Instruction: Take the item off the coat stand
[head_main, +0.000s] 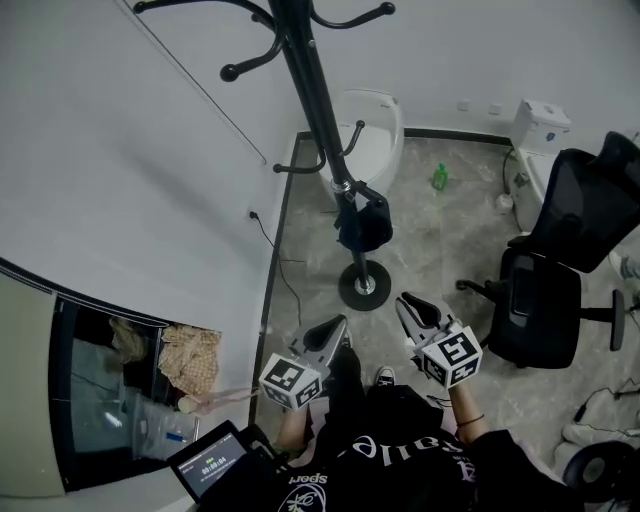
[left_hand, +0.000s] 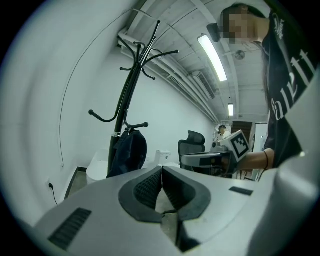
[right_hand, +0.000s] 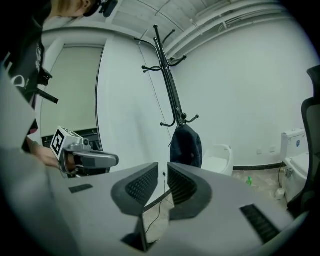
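A black coat stand (head_main: 310, 90) rises from a round base (head_main: 363, 284) on the grey floor. A dark bag (head_main: 364, 225) hangs from a low hook on its pole; it also shows in the left gripper view (left_hand: 127, 152) and in the right gripper view (right_hand: 185, 145). My left gripper (head_main: 338, 322) is held short of the base, its jaws pressed together and empty (left_hand: 162, 170). My right gripper (head_main: 403, 300) is beside it, just right of the base, with only a thin slit between its jaws and nothing in them (right_hand: 162, 172). Neither touches the bag.
A black office chair (head_main: 545, 290) stands at the right. A white rounded seat (head_main: 372, 135) and a green bottle (head_main: 439, 177) lie behind the stand, a white unit (head_main: 540, 125) at the far right. A wall (head_main: 150, 180) with a trailing cable runs along the left.
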